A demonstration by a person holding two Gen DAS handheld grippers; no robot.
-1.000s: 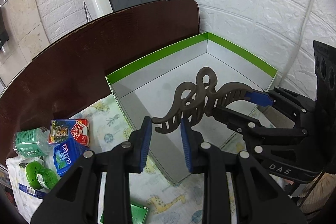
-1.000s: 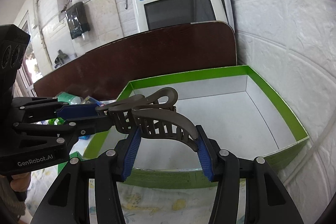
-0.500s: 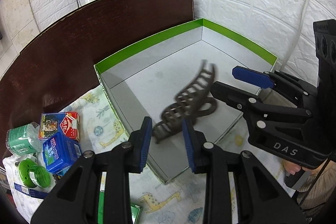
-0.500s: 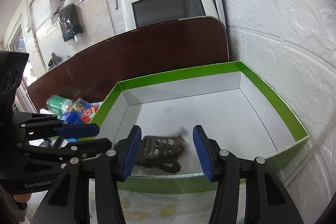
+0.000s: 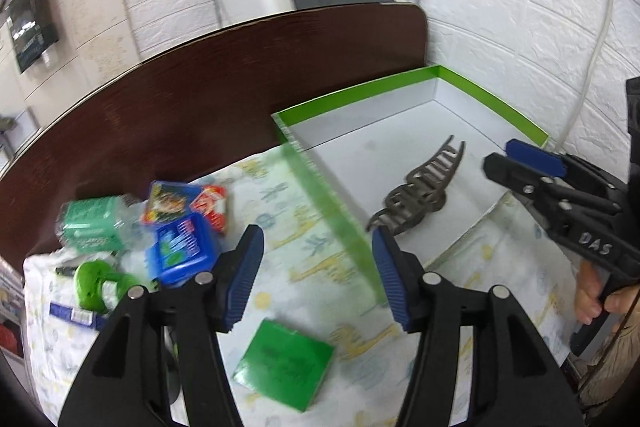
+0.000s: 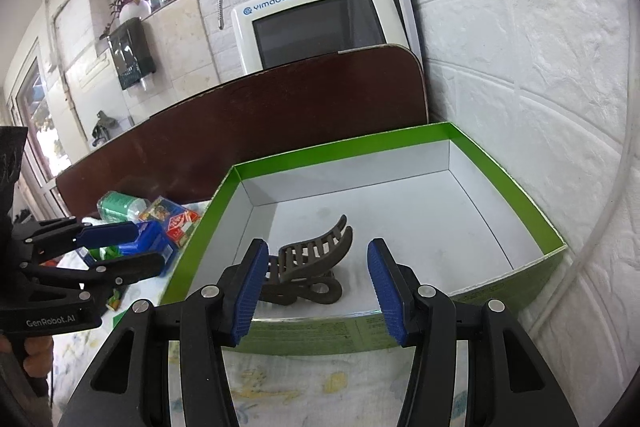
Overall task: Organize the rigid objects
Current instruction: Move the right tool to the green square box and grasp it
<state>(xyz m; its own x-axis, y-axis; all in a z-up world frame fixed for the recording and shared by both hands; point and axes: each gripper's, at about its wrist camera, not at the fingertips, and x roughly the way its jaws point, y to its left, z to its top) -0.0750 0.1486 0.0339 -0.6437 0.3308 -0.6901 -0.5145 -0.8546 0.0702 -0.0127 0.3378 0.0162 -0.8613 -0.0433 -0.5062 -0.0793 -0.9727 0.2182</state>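
From the left wrist camera, the left tongs (image 5: 318, 269) stand wide apart with nothing between the blue pads; they have just been opening. They hang over a patterned cloth (image 5: 304, 239) on the surface, just in front of the near left wall of a green-rimmed white box (image 5: 492, 99). A dark brown hair claw clip (image 5: 420, 187) lies on the box floor near its front edge, touching neither pair of tongs. This view alone shows clearly the things still outside the box, all to its left: a flat green packet (image 5: 284, 363) nearest the camera, a blue box (image 5: 182, 251), a red and blue carton (image 5: 188, 205), a green wrapped bottle (image 5: 94, 225) and a lime green round item (image 5: 100, 285). The right tongs (image 5: 516, 163) enter from the right edge, a person's hand (image 5: 596, 293) on the handle. From the right wrist camera, the right tongs (image 6: 314, 285) are parted and empty, hovering just outside the box's front wall; the clip (image 6: 310, 267) is seen between the pads but lies beyond them on the box floor. Only this view takes in the whole box, a white screen device (image 6: 316, 23) behind a dark brown board (image 6: 280, 115), and the left tongs (image 6: 120, 247) from the side.
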